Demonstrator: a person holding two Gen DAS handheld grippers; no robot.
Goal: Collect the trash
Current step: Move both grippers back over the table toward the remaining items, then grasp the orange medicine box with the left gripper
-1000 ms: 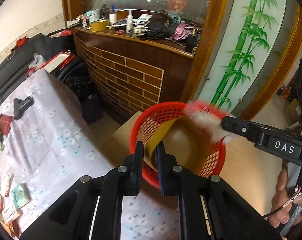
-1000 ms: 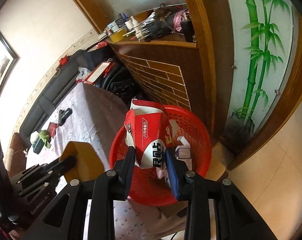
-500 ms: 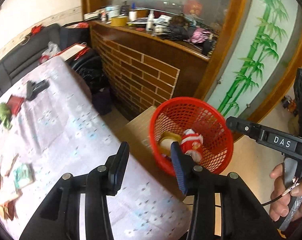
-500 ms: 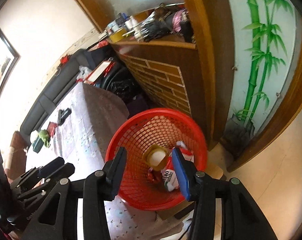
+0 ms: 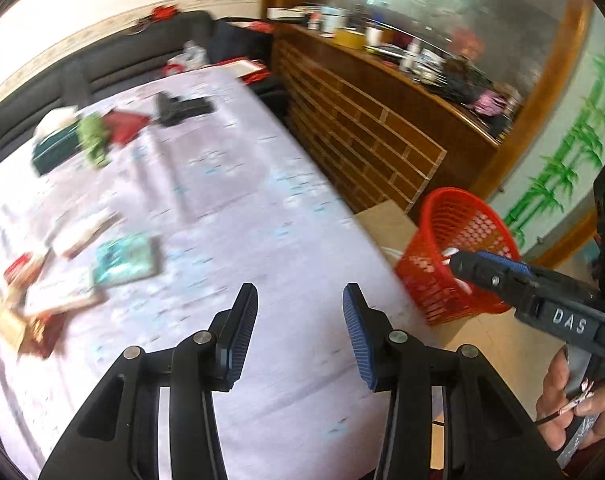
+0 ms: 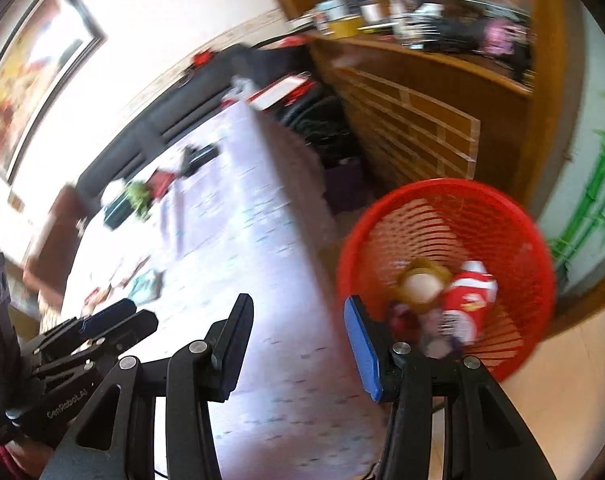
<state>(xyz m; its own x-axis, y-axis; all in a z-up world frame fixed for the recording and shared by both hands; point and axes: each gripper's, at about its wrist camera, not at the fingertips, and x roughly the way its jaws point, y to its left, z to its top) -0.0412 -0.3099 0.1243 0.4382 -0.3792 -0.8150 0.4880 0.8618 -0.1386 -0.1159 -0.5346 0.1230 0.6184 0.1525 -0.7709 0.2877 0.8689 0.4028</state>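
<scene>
A red mesh basket (image 6: 442,216) stands beside the table's right end. Inside it lie a red-and-white packet (image 6: 468,300) and a yellow round piece (image 6: 420,284). My right gripper (image 6: 298,306) hangs open and empty over the table edge, just left of the basket. My left gripper (image 5: 300,296) is also open and empty above the pale tablecloth (image 5: 262,208). More litter lies at the table's left: a teal wrapper (image 5: 126,258), a white paper (image 5: 58,292) and red-gold wrappers (image 5: 34,332). In the left wrist view the basket (image 5: 458,240) sits behind the right gripper (image 5: 482,268).
At the table's far end lie a black object (image 5: 182,108), a red wallet (image 5: 126,126), a green toy (image 5: 94,144) and a dark box (image 5: 54,152). A brick-patterned wooden counter (image 5: 362,132) stands behind the basket. A cardboard box (image 5: 386,220) is under it. A hand (image 5: 562,400) holds the right gripper.
Both grippers opened; the yellow piece and the red packet dropped into the basket. Both then swung left, away from the basket and out over the table.
</scene>
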